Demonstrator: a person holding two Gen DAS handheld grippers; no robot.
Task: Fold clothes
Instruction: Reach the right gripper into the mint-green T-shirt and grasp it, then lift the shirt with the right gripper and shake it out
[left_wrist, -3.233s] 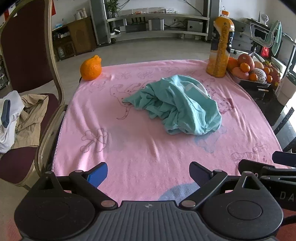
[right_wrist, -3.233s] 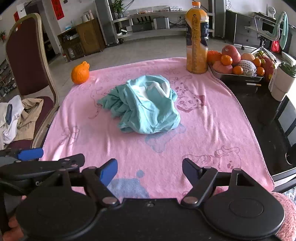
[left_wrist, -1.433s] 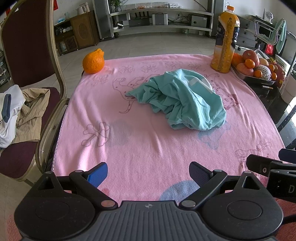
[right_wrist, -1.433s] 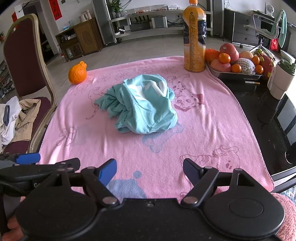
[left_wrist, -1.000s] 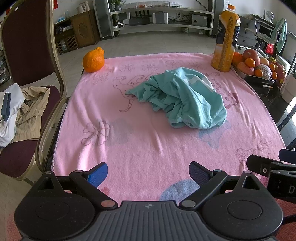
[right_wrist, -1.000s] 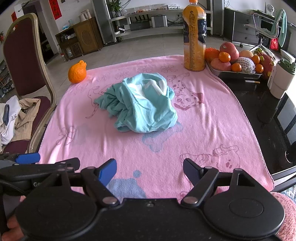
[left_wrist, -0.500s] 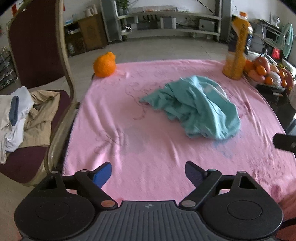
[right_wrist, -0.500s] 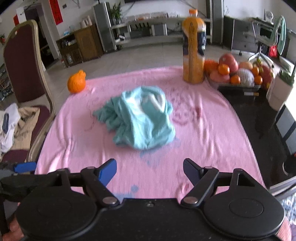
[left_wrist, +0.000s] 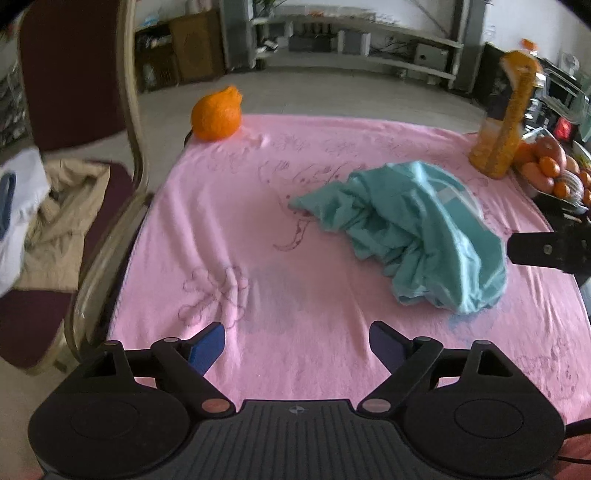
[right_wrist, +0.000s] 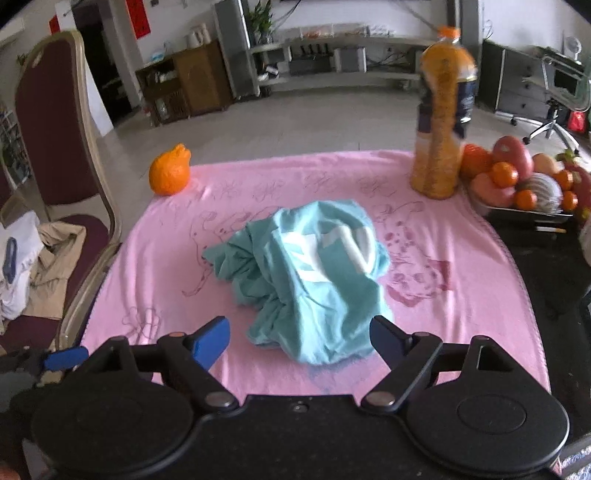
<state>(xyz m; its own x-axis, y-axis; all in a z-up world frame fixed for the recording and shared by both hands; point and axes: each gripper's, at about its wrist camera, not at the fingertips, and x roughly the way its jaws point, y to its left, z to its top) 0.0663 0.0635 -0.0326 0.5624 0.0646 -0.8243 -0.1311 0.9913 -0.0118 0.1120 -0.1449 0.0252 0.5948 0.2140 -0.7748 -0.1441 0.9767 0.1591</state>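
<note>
A crumpled teal garment (left_wrist: 413, 232) (right_wrist: 314, 277) with a white print lies in a heap on the pink blanket (left_wrist: 295, 288) (right_wrist: 443, 229) that covers the table. My left gripper (left_wrist: 297, 341) is open over bare blanket, to the near left of the heap. My right gripper (right_wrist: 299, 338) is just short of the heap's near edge, its jaws opening with cloth showing between the fingertips but no pad pressing on it. A finger of the right gripper (left_wrist: 546, 249) shows at the right edge of the left wrist view.
An orange fruit (left_wrist: 216, 116) sits at the blanket's far left corner. A juice bottle (right_wrist: 441, 122) and a tray of fruit (right_wrist: 524, 212) stand at the far right. A chair (left_wrist: 74, 74) with piled clothes (left_wrist: 48, 210) is close to the table's left side.
Both grippers have moved forward over the table toward the teal heap. The right one now reaches its near edge; the left one has shifted left, so the heap sits further right in its view.
</note>
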